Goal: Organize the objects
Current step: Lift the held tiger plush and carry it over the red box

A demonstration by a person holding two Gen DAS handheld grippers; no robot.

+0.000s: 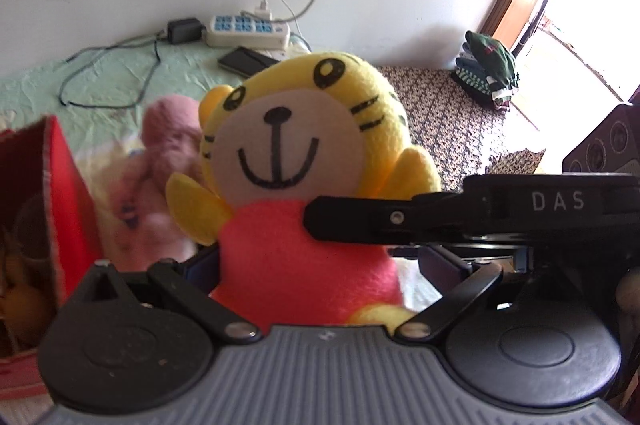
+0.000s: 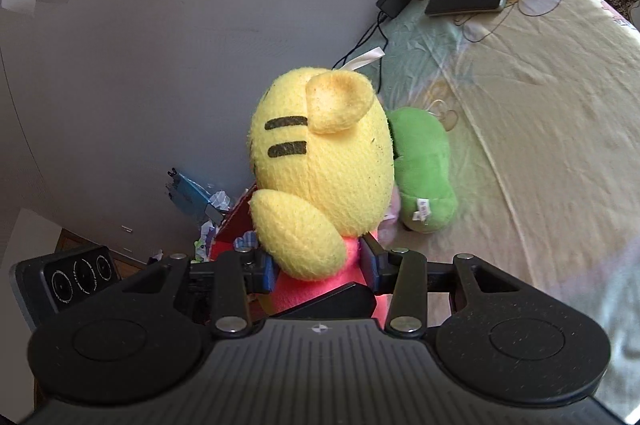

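Both grippers clamp one yellow tiger plush [image 1: 304, 161] by its pink body, held above the bed [image 2: 540, 129]: left gripper [image 1: 316, 265] from the front, right gripper [image 2: 320, 273] from behind. One pink plush [image 1: 160, 161], one green plush [image 2: 424, 169] and one red box [image 1: 60, 193] sit below

Home bedroom: bed [image 2: 540, 105], folded clothes [image 1: 488, 73].

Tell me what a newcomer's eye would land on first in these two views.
The yellow plush tiger toy in a pink-red shirt fills the centre of both views, its pink body pinched between the blue pads of both the left claw and the right claw. Behind it on the pale bedsheet lie a green plush toy and a blurred pink plush toy, with a red cardboard box at the left.
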